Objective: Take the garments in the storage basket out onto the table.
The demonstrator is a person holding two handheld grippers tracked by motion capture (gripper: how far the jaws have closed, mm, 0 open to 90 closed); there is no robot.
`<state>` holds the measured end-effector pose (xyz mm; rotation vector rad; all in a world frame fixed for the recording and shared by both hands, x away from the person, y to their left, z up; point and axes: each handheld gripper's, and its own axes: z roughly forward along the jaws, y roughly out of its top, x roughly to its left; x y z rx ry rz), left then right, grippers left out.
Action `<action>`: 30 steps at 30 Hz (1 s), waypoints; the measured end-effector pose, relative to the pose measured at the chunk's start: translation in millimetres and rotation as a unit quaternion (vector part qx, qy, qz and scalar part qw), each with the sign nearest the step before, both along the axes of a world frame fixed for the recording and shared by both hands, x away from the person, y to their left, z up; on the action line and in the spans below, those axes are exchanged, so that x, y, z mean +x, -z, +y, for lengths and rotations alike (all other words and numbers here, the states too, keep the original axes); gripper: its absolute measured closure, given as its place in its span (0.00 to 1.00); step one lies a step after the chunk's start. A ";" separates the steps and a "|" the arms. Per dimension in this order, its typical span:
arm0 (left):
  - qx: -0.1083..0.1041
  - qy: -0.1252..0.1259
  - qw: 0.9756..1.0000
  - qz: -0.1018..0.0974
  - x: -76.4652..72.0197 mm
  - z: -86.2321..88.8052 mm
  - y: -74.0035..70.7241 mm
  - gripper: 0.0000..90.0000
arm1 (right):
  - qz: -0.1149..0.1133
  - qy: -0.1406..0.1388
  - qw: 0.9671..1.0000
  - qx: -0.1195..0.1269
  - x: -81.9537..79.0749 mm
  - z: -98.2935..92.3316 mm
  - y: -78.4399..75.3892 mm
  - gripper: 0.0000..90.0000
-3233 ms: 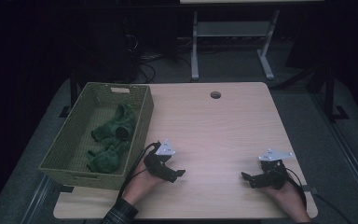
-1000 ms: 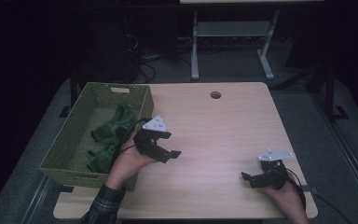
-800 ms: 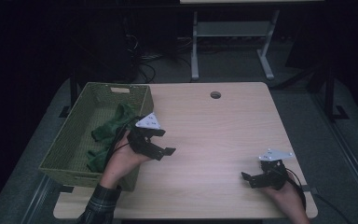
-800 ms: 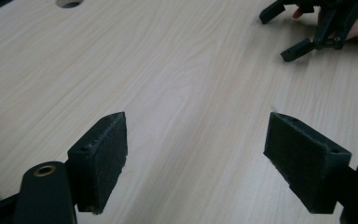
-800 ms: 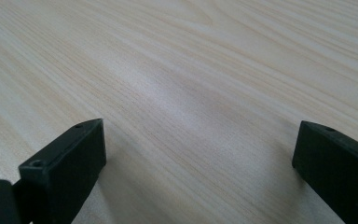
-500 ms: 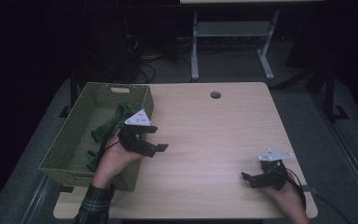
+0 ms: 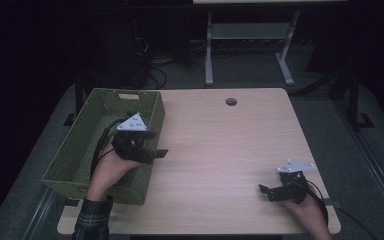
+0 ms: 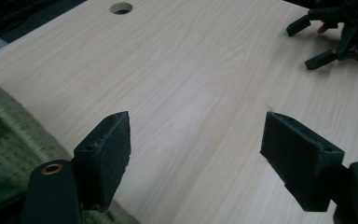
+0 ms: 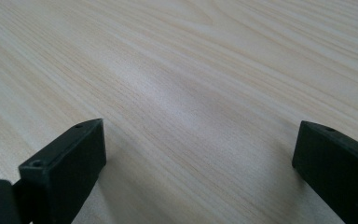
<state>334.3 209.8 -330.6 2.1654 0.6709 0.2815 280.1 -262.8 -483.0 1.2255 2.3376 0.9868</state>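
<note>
basket point(image 7: 75, 155) | left tongs point(image 7: 155, 145) over its right wall, wide, empty | right tongs point(image 7: 270, 192) well apart, wide, empty

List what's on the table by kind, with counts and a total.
Grippers: 2, the left gripper over the basket's edge, the right gripper near the front right corner
Baskets: 1, the green basket
Total: 3

A pale wooden table point(image 7: 220, 150) bears a green woven basket point(image 7: 80, 150) at its left edge.
</note>
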 end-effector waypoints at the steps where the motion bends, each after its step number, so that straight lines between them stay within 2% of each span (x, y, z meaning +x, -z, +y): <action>1: 0.000 -0.005 1.000 -0.001 0.1 3.4 -0.9 0.27 | 0.000 0.000 1.000 0.000 0.0 0.0 0.0 0.02; 13: -0.003 -0.053 0.999 -0.008 -0.4 38.7 -6.6 0.33 | 0.000 0.000 1.000 0.000 0.0 0.0 0.0 0.02; 19: 0.004 -0.066 0.998 -0.006 -0.2 51.8 -7.2 0.37 | 0.000 0.000 1.000 0.000 0.0 0.0 0.0 0.02; 24: 0.011 -0.083 0.996 -0.004 -0.5 63.1 -6.7 0.40 | 0.000 0.000 1.000 0.000 0.0 0.0 0.0 0.02; 27: 0.020 -0.104 0.994 -0.002 -0.2 73.6 -5.4 0.41 | 0.000 0.000 1.000 0.000 0.0 0.0 0.0 0.02; 30: 0.023 -0.112 0.993 -0.001 0.2 79.4 -4.4 0.43 | 0.000 0.000 1.000 0.000 0.0 0.0 0.0 0.02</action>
